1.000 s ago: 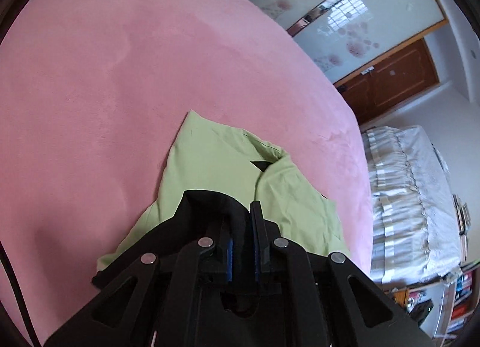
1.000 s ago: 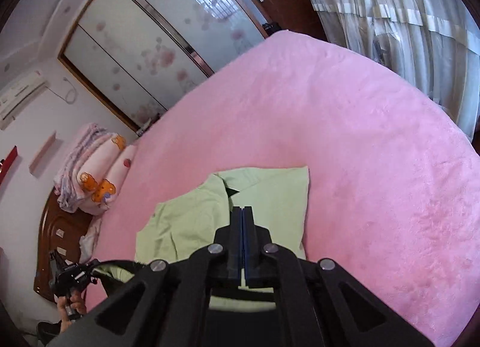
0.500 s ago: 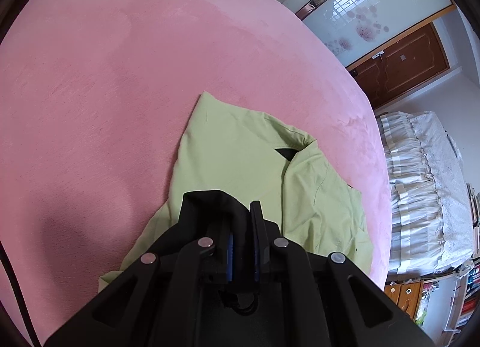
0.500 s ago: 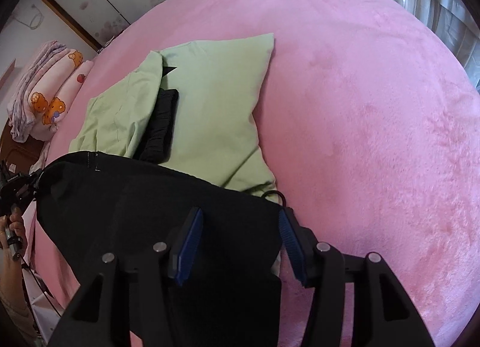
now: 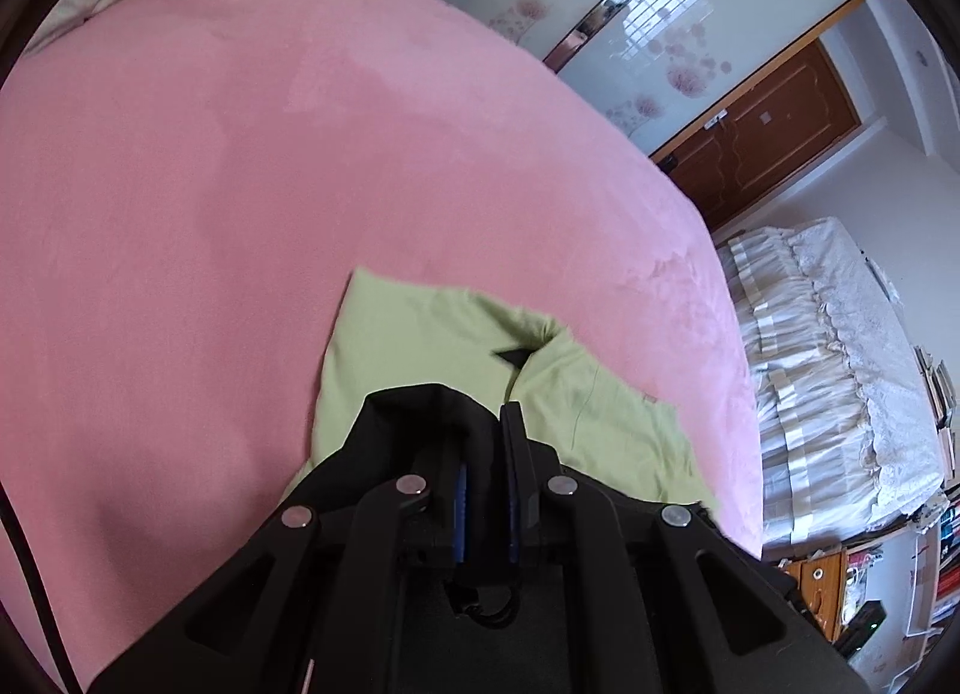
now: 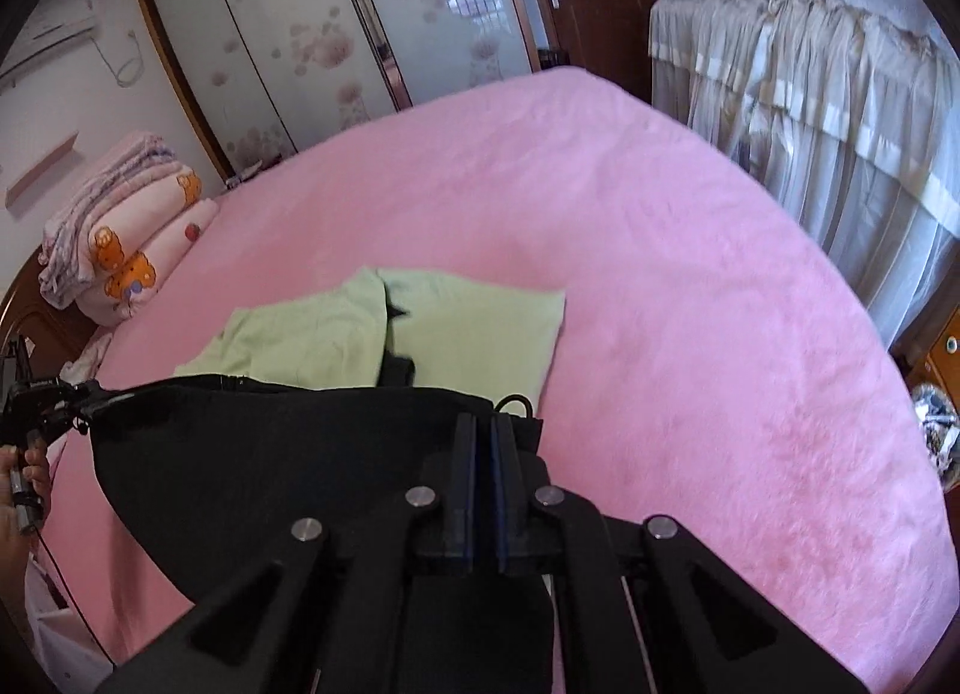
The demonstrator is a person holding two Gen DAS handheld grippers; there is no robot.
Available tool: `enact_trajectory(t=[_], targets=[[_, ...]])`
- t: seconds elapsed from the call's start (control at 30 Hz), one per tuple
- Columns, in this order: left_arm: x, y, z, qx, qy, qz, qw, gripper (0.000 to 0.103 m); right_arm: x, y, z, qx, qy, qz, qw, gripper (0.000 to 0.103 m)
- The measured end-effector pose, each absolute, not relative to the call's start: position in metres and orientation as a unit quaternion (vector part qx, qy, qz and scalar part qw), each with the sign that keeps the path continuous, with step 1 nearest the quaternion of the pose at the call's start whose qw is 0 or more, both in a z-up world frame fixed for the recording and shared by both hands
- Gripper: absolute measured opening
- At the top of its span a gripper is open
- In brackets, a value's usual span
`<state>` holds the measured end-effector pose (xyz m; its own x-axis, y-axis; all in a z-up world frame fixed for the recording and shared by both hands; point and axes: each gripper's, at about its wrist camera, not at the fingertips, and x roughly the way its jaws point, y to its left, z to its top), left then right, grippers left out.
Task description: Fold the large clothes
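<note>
At the bottom of the right wrist view, the right gripper (image 6: 483, 424) has its jaws pinched together on the edge of a large black cloth garment (image 6: 270, 454), which stretches left to the left gripper (image 6: 57, 394), likewise clamped on it. Beyond, mid-frame, a light green folded fabric piece (image 6: 468, 334) lies on the pink plush bedspread (image 6: 690, 304). Far upper left sits a stack of cartoon-print quilts (image 6: 120, 238).
</note>
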<state>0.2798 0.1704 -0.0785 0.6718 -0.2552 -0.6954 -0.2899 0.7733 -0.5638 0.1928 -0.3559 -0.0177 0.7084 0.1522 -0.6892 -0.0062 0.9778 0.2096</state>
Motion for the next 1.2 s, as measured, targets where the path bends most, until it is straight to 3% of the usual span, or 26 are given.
enact_trajectory(t=[0.17, 0.27, 0.3, 0.33, 0.4, 0.53, 0.6, 0.67, 0.8, 0.9, 0.97, 1.03, 1.17, 1.2], targets=[[0.327, 0.179, -0.081, -0.342, 0.395, 0.034, 0.852, 0.008, 0.274, -0.337, 0.002, 0.069, 0.344, 0.032, 0.936, 0.004], [0.36, 0.187, -0.102, -0.343, 0.42, 0.059, 0.838, 0.02, 0.329, -0.322, -0.015, 0.053, 0.351, 0.014, 0.935, 0.006], [0.37, 0.192, -0.114, -0.356, 0.43, 0.071, 0.827, 0.037, 0.345, -0.318, -0.023, 0.047, 0.361, 0.005, 0.931, 0.007], [0.378, 0.197, -0.123, -0.367, 0.438, 0.08, 0.817, 0.061, 0.363, -0.314, -0.035, 0.034, 0.375, -0.021, 0.926, 0.007], [0.387, 0.206, -0.138, -0.382, 0.449, 0.085, 0.803, 0.078, 0.384, -0.313, -0.055, 0.035, 0.41, -0.04, 0.91, 0.011], [0.396, 0.215, -0.151, -0.354, 0.46, 0.105, 0.807, 0.078, 0.393, -0.312, -0.083, 0.057, 0.447, -0.013, 0.893, 0.016], [0.399, 0.213, -0.156, -0.318, 0.47, 0.105, 0.817, 0.078, 0.389, -0.311, -0.092, 0.052, 0.453, -0.004, 0.89, 0.03], [0.402, 0.208, -0.16, -0.269, 0.479, 0.098, 0.83, 0.078, 0.384, -0.312, -0.1, 0.055, 0.461, 0.001, 0.886, 0.037], [0.409, 0.192, -0.172, -0.197, 0.499, 0.064, 0.842, 0.078, 0.377, -0.321, -0.115, 0.089, 0.479, 0.019, 0.873, 0.043], [0.417, 0.179, -0.182, -0.158, 0.51, 0.039, 0.845, 0.076, 0.375, -0.331, -0.127, 0.112, 0.489, 0.016, 0.865, 0.047], [0.423, 0.17, -0.192, -0.135, 0.522, 0.028, 0.842, 0.066, 0.377, -0.336, -0.135, 0.131, 0.496, 0.016, 0.858, 0.047], [0.428, 0.166, -0.203, -0.121, 0.534, 0.025, 0.836, 0.035, 0.379, -0.339, -0.141, 0.138, 0.501, 0.012, 0.854, 0.047], [0.428, 0.165, -0.218, -0.122, 0.542, 0.024, 0.831, 0.017, 0.388, -0.337, -0.152, 0.127, 0.505, 0.0, 0.854, 0.047], [0.427, 0.163, -0.219, -0.125, 0.541, 0.019, 0.831, 0.004, 0.391, -0.336, -0.156, 0.128, 0.508, -0.002, 0.852, 0.047]])
